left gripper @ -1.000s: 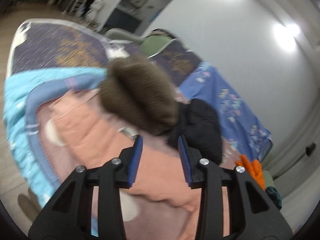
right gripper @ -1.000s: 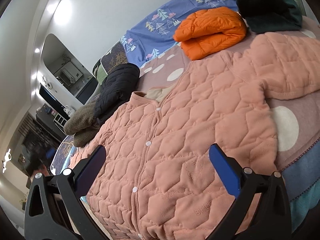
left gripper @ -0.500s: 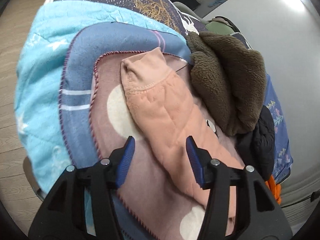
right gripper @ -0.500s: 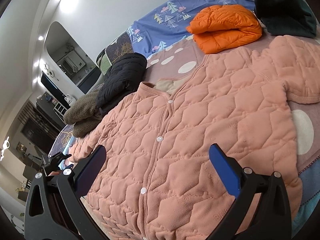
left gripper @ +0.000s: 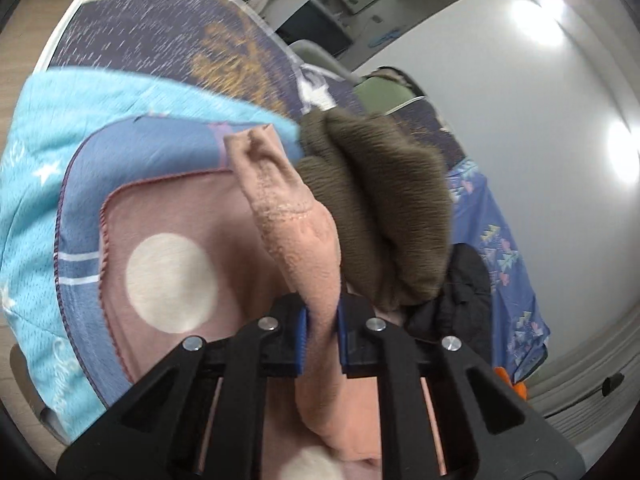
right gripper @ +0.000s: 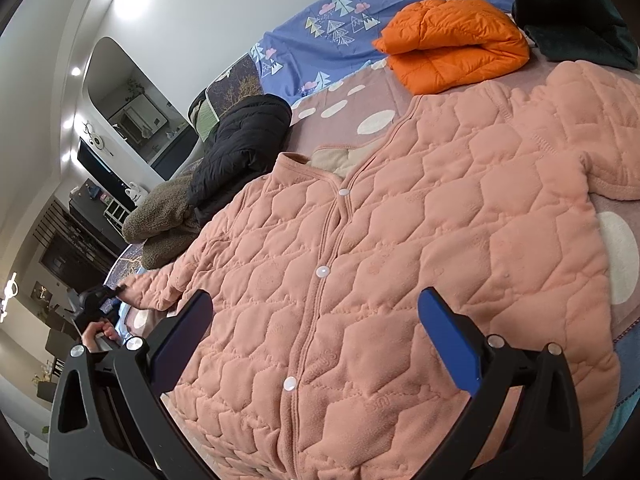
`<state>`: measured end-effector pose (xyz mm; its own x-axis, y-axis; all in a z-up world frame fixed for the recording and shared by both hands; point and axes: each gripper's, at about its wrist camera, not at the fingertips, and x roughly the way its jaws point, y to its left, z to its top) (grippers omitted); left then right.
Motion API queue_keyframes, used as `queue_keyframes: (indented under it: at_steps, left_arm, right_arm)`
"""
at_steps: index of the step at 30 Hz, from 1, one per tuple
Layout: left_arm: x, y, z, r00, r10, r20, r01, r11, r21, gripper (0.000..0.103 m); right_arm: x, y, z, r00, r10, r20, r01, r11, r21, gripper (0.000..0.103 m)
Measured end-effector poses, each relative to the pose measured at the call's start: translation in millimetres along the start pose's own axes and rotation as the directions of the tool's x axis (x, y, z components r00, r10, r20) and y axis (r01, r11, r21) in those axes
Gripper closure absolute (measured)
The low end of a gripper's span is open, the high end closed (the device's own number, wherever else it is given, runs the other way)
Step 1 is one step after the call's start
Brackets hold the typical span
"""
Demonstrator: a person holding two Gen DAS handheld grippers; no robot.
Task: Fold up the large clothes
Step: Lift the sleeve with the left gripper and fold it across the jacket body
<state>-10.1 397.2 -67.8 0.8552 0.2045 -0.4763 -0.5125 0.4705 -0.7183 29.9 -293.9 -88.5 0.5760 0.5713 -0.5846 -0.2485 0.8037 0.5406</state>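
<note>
A pink quilted jacket (right gripper: 400, 264) lies spread front-up on the bed, snaps closed, one sleeve out to the right. My left gripper (left gripper: 322, 334) is shut on the jacket's other sleeve (left gripper: 296, 232) and holds it lifted off the blanket, cuff pointing away. The left gripper also shows in the right wrist view (right gripper: 98, 304) at the sleeve end. My right gripper (right gripper: 316, 344) is wide open and empty, hovering over the jacket's lower front.
A folded brown fleece (left gripper: 384, 208) and a black puffer (right gripper: 240, 148) lie at the bed's left. A folded orange jacket (right gripper: 452, 44) and a dark green garment (right gripper: 572, 12) lie at the far right. A pink dotted blanket (left gripper: 172, 276) covers the bed.
My left gripper has closed on the pink sleeve and lifted it off the blanket. My right gripper has stayed open and shifted slightly over the jacket front.
</note>
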Motion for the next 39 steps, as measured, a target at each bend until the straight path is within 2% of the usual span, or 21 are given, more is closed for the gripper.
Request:
queue_keyframes:
  at_steps: [4,8,11,14,15,18,20,21,25,28,29,31,32,36,39]
  left_arm:
    - [-29.0,-58.2,-7.0,0.995,-0.098,0.031,0.094,0.988,0.126,0.092]
    - [-58.4,-126.8,-28.5,0.976,-0.215,0.029,0.2,0.943,0.266,0.092]
    - [-73.9,-181.5,-55.8,0.953,-0.302,-0.012,0.285,0.884,0.371,0.092]
    - [-81.2,-229.5,-95.0,0.921,-0.377,-0.102,0.38,0.807,0.451,0.092]
    - [-80.9,-245.9,-113.8,0.907,-0.395,-0.149,0.416,0.775,0.476,0.092]
    - [-72.2,-276.5,-171.4,0.86,-0.416,-0.296,0.51,0.704,0.493,0.092]
    - [-62.2,-289.3,-215.5,0.83,-0.399,-0.389,0.554,0.668,0.497,0.092]
    - [-53.7,-292.4,-246.8,0.807,-0.383,-0.45,0.582,0.649,0.49,0.092]
    - [-16.5,-285.3,-346.3,0.727,-0.277,-0.628,0.634,0.622,0.46,0.092]
    - [6.2,-264.9,-409.0,0.67,-0.17,-0.723,0.64,0.626,0.446,0.092]
    - [8.2,-257.5,-420.5,0.672,-0.148,-0.726,0.631,0.628,0.456,0.092]
    - [2.3,-253.5,-426.7,0.694,-0.15,-0.704,0.63,0.599,0.493,0.092]
    - [-0.7,-254.3,-426.6,0.699,-0.154,-0.698,0.632,0.59,0.502,0.092]
    - [-2.9,-252.4,-427.5,0.695,-0.15,-0.703,0.639,0.577,0.509,0.09]
    - [-2.7,-259.3,-435.6,0.701,-0.15,-0.697,0.638,0.567,0.52,0.088]
  right_arm:
    - [-4.2,-0.6,1.1,1.0,0.016,0.011,-0.016,1.0,0.011,0.001]
    - [-9.6,-3.4,2.9,0.999,0.039,0.024,-0.04,0.999,0.032,0.001]
    - [-16.6,-4.2,4.9,0.998,0.058,0.037,-0.06,0.997,0.039,0.001]
    - [-25.0,-4.6,8.5,0.994,0.094,0.057,-0.097,0.994,0.053,0.001]
    - [-28.1,-6.3,10.6,0.991,0.121,0.061,-0.125,0.99,0.067,0.001]
    - [-32.8,-12.9,16.6,0.98,0.185,0.066,-0.192,0.974,0.119,0.001]
    - [-35.5,-20.7,21.8,0.967,0.241,0.078,-0.251,0.955,0.161,0.001]
    - [-35.6,-23.4,23.2,0.964,0.253,0.082,-0.264,0.949,0.175,0.001]
    - [-24.8,-46.2,28.5,0.959,0.272,0.082,-0.284,0.925,0.252,0.001]
    - [-8.6,-65.8,28.3,0.962,0.269,0.041,-0.268,0.908,0.322,0.001]
    - [-3.8,-70.4,27.3,0.964,0.264,0.022,-0.256,0.907,0.333,0.001]
    - [0.8,-75.3,26.3,0.968,0.252,0.002,-0.237,0.91,0.341,0.001]
    - [2.1,-76.1,26.1,0.968,0.249,-0.003,-0.233,0.912,0.337,0.001]
    - [7.2,-72.1,31.1,0.971,0.238,-0.012,-0.221,0.921,0.321,0.001]
    - [9.1,-65.1,38.3,0.97,0.242,-0.013,-0.227,0.926,0.303,0.001]
